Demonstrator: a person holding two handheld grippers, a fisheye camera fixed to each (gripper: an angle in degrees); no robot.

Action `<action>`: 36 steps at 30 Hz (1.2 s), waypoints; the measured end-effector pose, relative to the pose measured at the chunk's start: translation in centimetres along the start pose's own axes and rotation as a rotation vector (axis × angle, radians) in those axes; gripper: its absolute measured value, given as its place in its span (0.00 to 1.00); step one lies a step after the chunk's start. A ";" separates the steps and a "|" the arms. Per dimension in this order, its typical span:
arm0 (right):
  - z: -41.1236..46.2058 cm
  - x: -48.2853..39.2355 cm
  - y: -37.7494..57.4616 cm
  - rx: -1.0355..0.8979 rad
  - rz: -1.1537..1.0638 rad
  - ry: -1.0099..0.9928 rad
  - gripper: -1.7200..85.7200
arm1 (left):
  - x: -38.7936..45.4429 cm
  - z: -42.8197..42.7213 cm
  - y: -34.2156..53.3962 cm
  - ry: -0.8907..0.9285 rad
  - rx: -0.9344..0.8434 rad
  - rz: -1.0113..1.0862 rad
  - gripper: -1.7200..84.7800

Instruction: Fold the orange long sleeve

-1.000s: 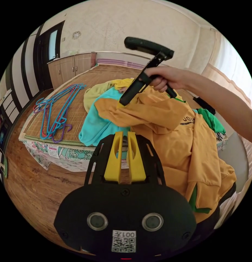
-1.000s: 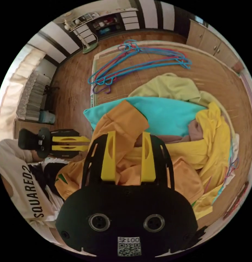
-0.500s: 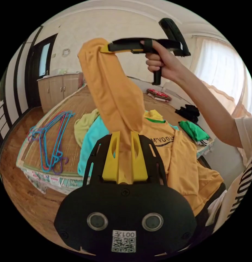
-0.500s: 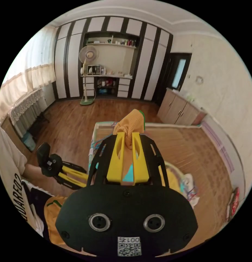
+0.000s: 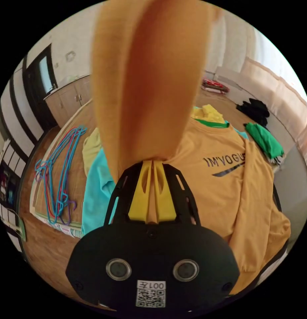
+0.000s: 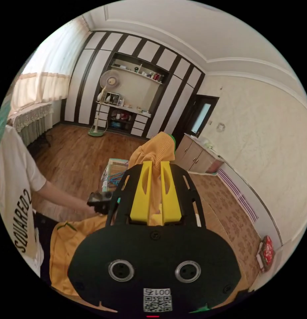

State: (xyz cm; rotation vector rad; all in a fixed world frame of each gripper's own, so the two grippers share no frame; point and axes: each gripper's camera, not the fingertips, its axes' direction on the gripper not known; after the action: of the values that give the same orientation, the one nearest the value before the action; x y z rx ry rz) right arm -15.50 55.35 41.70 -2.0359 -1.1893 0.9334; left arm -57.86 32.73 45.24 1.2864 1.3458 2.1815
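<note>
Bed mat (image 5: pixel 76 133): orange long sleeve (image 5: pixel 223 186) unfolded. Left gripper (image 5: pixel 154 166) and right gripper (image 6: pixel 155 166) clamp its sleeve, raised toward 12 o'clock. Folding not begun.

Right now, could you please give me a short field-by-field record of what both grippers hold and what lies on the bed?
left gripper: jaws shut on the orange long sleeve shirt, at one sleeve
right gripper: jaws shut on the sleeve cuff
shirt body: front up, draped over the bed edge
under the shirt: turquoise garment, pale yellow-green garment
hangers: a bunch on the bamboo mat
green garment: beside the shirt
</note>
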 end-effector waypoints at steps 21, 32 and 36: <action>1.0 -14.3 25.2 -0.781 0.083 -0.547 0.14 | 4.1 0.7 5.8 -0.141 -0.089 0.072 0.01; 2.7 -9.1 23.9 -0.619 0.172 -0.491 0.14 | 6.1 2.3 6.0 -0.265 -0.133 0.160 0.03; 8.4 -10.8 25.9 -0.738 0.133 -0.608 0.12 | 6.7 2.9 6.3 -0.271 -0.135 0.173 0.03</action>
State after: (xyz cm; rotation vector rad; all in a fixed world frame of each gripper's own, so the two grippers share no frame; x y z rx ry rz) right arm -13.72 35.97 19.86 -2.4949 -1.9627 1.3884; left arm -58.06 35.18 54.52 1.6272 1.0010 2.0695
